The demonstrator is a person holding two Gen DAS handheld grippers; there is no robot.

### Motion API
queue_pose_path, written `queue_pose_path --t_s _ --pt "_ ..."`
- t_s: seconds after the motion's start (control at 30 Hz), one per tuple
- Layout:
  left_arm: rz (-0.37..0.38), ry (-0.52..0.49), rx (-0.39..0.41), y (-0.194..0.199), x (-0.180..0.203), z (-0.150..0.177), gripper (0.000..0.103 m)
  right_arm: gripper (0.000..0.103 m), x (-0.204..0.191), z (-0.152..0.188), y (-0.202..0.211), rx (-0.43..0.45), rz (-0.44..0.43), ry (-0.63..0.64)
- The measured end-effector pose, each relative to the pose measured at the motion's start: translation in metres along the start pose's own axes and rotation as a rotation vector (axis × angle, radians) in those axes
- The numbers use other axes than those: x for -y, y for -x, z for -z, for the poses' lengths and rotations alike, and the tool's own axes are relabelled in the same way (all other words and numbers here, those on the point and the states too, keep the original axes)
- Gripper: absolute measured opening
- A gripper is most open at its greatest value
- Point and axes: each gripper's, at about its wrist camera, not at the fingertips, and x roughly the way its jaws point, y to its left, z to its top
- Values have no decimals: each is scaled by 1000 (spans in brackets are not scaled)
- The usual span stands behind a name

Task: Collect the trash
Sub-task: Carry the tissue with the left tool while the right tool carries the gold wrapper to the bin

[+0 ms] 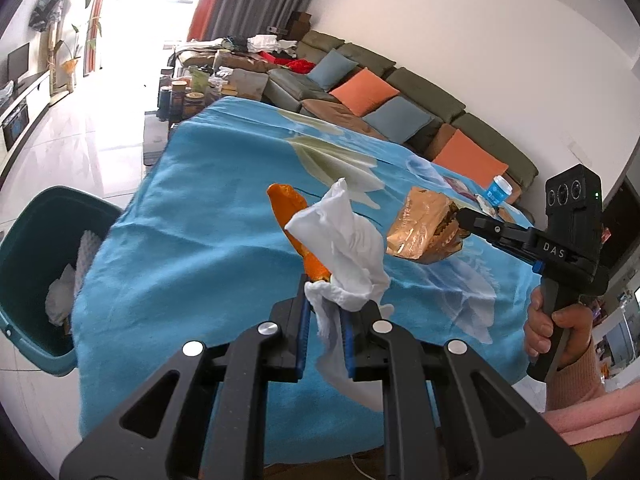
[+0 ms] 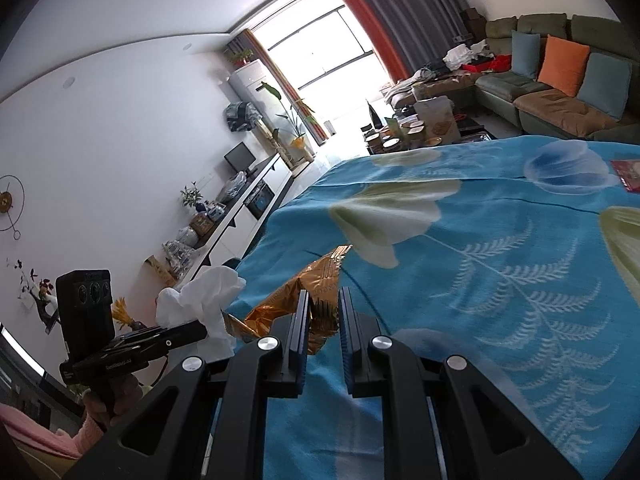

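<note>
Left wrist view: the left hand-held gripper (image 1: 325, 304) pinches a white tissue (image 1: 340, 256) and orange wrapper (image 1: 298, 232); the teal bin (image 1: 36, 280), far to its left, already holds paper; more litter lies beyond the right hand-held gripper (image 1: 460, 216). Right wrist view: the right hand-held gripper (image 2: 325, 300) pinches a gold wrapper (image 2: 316, 280) above the tabletop (image 2: 480, 280); neither load is binned yet.

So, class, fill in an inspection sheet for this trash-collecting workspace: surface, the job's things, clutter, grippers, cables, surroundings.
Surface: blue floral cloth covering the table.
Job's things: white tissue and orange wrapper held together; gold wrapper held; teal bin beside the table, tissues already inside.
Clutter: blue-capped bottle and a red packet at the far end of the cloth.
Grippers: left gripper shut on tissue and orange wrapper; right gripper shut on gold wrapper.
Cables: thin white cord at the table's near edge.
Surroundings: sofa with cushions, curtains, bright window.
</note>
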Motion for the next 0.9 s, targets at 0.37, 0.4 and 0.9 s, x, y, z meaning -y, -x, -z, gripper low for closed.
queue_pose_path --t_s 0.37,0.4,0.9 --pt "-36 25 27 21 -12 8 14 13 -22 -3 -20 -31 -44 32" --pt "-38 25 29 23 -13 9 14 13 -23 -4 -21 -33 -47 34" --pt "-73 59 60 45 -31 13 14 13 -47 -9 -43 -60 -90 67"
